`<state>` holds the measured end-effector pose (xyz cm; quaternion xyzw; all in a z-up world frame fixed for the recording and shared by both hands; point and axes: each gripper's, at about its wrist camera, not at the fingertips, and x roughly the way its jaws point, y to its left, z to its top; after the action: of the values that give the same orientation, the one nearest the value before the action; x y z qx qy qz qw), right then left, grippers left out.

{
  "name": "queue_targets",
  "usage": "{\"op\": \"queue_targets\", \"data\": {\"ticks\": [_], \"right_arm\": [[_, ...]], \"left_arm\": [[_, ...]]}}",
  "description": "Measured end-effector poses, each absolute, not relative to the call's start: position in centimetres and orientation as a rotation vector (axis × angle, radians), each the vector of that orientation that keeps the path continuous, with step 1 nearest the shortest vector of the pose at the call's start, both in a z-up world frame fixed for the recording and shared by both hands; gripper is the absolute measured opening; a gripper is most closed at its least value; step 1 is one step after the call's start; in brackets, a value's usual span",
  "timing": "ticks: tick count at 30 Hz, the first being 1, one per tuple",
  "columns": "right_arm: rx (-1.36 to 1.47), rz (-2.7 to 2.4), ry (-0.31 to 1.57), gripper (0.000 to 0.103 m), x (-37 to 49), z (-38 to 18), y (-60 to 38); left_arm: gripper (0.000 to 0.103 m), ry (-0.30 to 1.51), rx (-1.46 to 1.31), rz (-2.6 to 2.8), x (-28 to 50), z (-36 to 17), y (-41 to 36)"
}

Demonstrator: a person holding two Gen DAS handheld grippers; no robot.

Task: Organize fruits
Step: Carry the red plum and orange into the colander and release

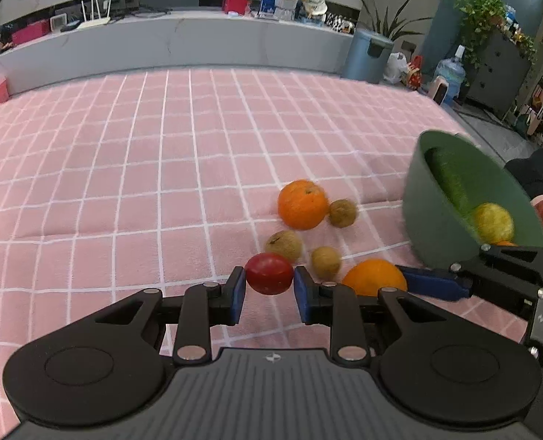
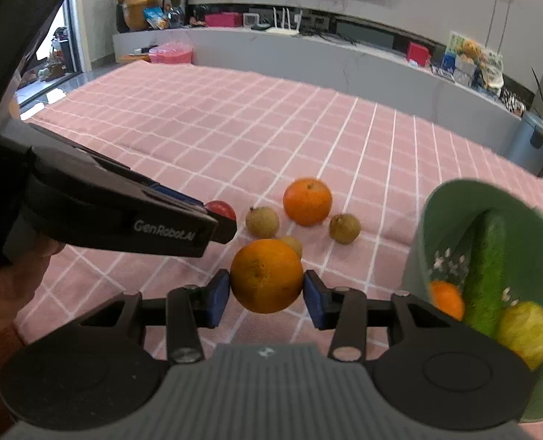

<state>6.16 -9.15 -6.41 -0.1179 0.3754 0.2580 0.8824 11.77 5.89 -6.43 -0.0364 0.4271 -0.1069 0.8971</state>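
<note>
Both tongs grasp fruit, the left gripper a red fruit, the right gripper an orange, with the green bowl just to the right's right.

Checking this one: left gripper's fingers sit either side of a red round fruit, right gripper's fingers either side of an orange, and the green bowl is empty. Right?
Not quite: the green plastic bowl is not empty. The right wrist view shows a long green cucumber, a yellow-green round fruit and a small orange fruit inside it. The rest holds: the left gripper brackets the red round fruit, the right gripper the large orange.
</note>
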Motion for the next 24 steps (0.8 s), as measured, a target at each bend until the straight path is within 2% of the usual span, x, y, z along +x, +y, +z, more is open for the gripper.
{"op": "queue_targets", "data": {"ticks": [11, 18, 24], "right_arm": [[-0.220, 0.445, 0.669, 0.040, 5.7, 0.1, -17.0], [-0.236, 0.335, 0.693, 0.041, 8.3, 0.7, -23.3], [-0.196, 0.331, 0.755, 0.041, 11.4, -0.2, -26.3]], "left_arm": [[0.032, 0.807, -0.072, -0.363, 11.0, -0.8, 0.9], [0.032, 0.780, 0.003, -0.491, 12.6, 0.0, -4.4], [0.032, 0.816, 0.113, -0.559, 14.1, -1.8, -8.9]]}}
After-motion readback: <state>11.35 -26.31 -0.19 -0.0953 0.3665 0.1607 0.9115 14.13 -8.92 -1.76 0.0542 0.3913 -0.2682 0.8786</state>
